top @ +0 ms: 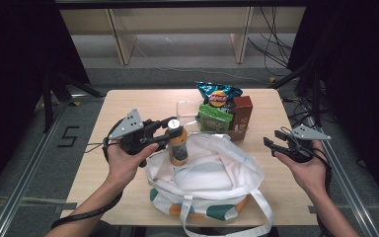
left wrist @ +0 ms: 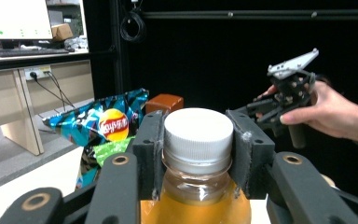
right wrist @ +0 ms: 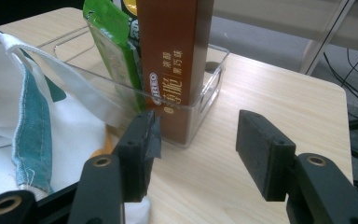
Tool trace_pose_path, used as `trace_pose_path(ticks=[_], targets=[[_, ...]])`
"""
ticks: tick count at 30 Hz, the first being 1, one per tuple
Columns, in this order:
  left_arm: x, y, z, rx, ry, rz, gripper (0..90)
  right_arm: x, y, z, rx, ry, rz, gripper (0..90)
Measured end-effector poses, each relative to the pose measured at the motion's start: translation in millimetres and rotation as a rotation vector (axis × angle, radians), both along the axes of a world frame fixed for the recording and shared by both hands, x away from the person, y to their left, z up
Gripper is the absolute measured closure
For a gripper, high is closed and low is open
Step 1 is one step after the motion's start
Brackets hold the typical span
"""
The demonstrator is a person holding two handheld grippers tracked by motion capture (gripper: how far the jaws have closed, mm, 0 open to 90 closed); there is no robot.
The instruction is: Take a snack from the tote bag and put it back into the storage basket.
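Note:
A bottle of orange drink (top: pixel 178 145) with a white cap (left wrist: pixel 198 133) hangs upright over the mouth of a white tote bag (top: pixel 212 175). My left gripper (top: pixel 170 129) is shut on the bottle's neck just under the cap, one pad (left wrist: pixel 153 149) on each side. My right gripper (top: pixel 271 146) hovers at the table's right side, open with nothing between its pads (right wrist: pixel 261 149). In the right gripper view its jaws point at a brown box (right wrist: pixel 172 60) standing in a clear plastic bin (right wrist: pixel 205 93).
The clear bin (top: pixel 190 111) at the back of the table also holds a blue chip bag (top: pixel 218 94) and a green packet (top: pixel 213 118). The wooden table (top: pixel 128 106) has bare room at left and far right. Cables lie on the floor beyond.

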State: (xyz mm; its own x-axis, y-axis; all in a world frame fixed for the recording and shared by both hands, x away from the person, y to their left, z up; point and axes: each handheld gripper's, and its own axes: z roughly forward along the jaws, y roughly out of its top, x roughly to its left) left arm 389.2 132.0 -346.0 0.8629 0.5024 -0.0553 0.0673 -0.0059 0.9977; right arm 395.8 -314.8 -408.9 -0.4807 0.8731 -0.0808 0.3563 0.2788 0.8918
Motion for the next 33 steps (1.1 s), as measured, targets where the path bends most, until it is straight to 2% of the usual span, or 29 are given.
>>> trace_pose_path(ticks=[11,13,16,19,21,23,26,28,33], targets=[[6.1,1.0,11.9,-0.016,-0.015,0.011,58.6,0.2,0.9,-0.6,0.01,-0.006,-0.002,48.5],[7.8,1.2,12.3,-0.02,-0.018,0.01,58.6,-0.7,0.9,0.2,0.013,0.012,-0.004,48.4],[9.0,1.1,13.2,-0.02,-0.019,0.009,58.6,0.1,0.7,-0.5,0.006,-0.006,-0.005,48.5],[10.0,1.7,15.4,-0.026,-0.018,0.014,58.6,-2.3,2.5,0.3,0.031,0.027,-0.011,48.5],[10.5,1.6,16.8,-0.032,-0.02,0.018,58.6,-2.1,2.3,0.2,0.03,0.026,-0.012,48.5],[11.2,1.9,18.5,-0.043,-0.02,0.029,58.6,-1.8,2.3,-0.2,0.024,0.025,-0.013,48.5],[11.7,1.8,21.8,-0.056,-0.023,0.046,58.6,-3.0,3.9,0.0,0.042,0.045,-0.016,48.5],[11.8,0.8,23.8,-0.063,-0.025,0.065,58.6,-2.7,4.3,-0.3,0.045,0.042,-0.014,48.5],[12.8,-2.1,30.8,-0.077,-0.046,0.106,58.6,-3.1,4.1,-0.1,0.044,0.045,-0.014,48.5]])
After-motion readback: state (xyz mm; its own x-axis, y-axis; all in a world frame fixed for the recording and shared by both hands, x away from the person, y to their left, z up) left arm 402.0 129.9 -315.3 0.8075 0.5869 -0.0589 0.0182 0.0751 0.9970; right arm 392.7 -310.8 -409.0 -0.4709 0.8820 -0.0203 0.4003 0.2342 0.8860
